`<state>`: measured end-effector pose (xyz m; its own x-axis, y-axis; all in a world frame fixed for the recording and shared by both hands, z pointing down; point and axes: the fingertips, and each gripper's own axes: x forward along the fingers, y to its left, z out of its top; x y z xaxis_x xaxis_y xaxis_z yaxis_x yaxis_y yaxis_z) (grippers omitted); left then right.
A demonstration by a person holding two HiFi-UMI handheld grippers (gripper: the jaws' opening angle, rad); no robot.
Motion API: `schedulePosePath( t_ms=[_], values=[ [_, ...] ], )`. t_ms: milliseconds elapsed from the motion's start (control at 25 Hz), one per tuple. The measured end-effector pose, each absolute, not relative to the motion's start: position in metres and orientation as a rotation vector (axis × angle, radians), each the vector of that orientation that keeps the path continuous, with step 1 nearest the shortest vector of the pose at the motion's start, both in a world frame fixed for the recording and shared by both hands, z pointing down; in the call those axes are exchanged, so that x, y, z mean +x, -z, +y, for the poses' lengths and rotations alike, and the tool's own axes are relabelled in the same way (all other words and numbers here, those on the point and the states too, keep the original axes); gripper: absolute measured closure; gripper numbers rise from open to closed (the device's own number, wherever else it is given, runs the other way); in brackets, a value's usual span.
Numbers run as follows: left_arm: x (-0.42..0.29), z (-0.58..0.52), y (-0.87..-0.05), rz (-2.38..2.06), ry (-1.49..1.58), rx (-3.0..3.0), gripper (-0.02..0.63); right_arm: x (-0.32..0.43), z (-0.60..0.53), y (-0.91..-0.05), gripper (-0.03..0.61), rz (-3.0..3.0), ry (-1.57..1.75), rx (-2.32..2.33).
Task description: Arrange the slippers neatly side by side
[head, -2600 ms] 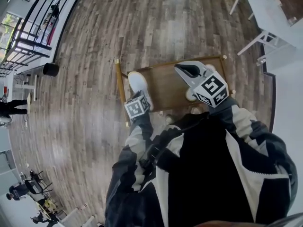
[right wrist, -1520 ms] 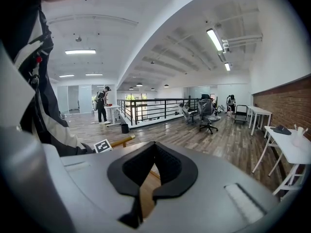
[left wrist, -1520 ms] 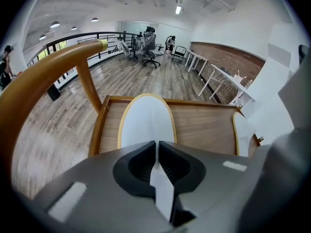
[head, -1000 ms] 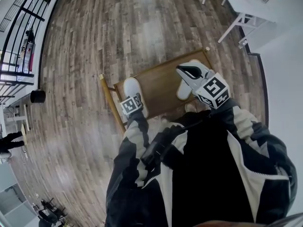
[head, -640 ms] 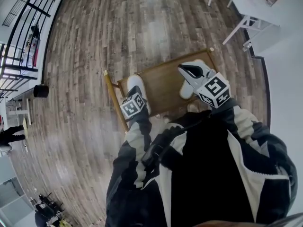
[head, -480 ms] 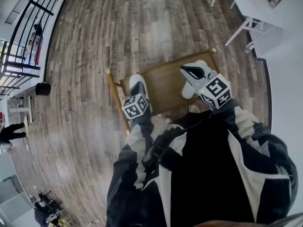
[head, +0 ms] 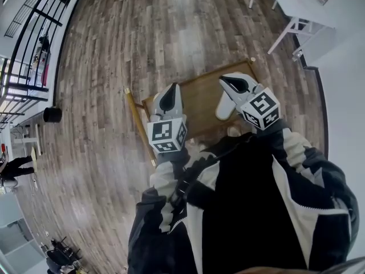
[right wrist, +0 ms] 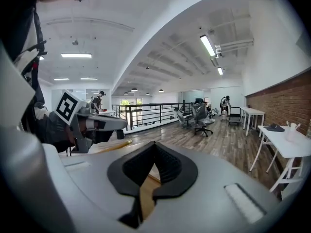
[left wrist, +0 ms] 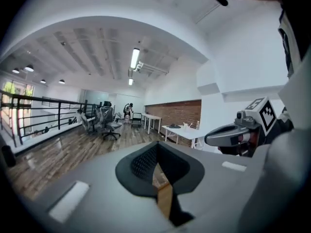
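One wooden table (head: 199, 99) stood beneath the two grippers. One white slipper (head: 224, 108) showed on it, lying under the right gripper (head: 225, 80), partly hidden by it and well to the right of the left gripper (head: 171, 91). Both grippers had their jaws closed together, with nothing between them. Each bore a marker cube (head: 166, 135) printed with black-and-white squares; no lettering on them was legible.

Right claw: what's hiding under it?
A white slipper on the wooden table peeks out below the right claw. The claw covers the slipper's other end.
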<state>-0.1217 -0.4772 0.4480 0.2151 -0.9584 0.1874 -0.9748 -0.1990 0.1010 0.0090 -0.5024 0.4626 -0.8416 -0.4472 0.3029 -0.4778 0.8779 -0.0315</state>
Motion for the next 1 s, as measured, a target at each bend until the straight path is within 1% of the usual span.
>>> schedulePosePath(
  t_ms=[120,360,880,1000],
  values=[
    [-0.106,-0.482,-0.432,-1.835,-0.157,2.369,0.595,0.01,-0.506,-0.45,0.574,-2.79,-0.161,0.721],
    [-0.088,-0.479,-0.42,-1.796,-0.1,2.427,0.597,0.011,-0.497,-0.443,0.574,-2.808,-0.148,0.725],
    [-0.088,-0.464,-0.421,-1.784,-0.085,2.43,0.595,0.018,-0.498,-0.439,0.574,-2.828,-0.156,0.763],
    [-0.092,-0.464,-0.417,-1.79,-0.069,2.439,0.595,0.031,-0.51,-0.453,0.574,-2.777,-0.212,0.793]
  ],
)
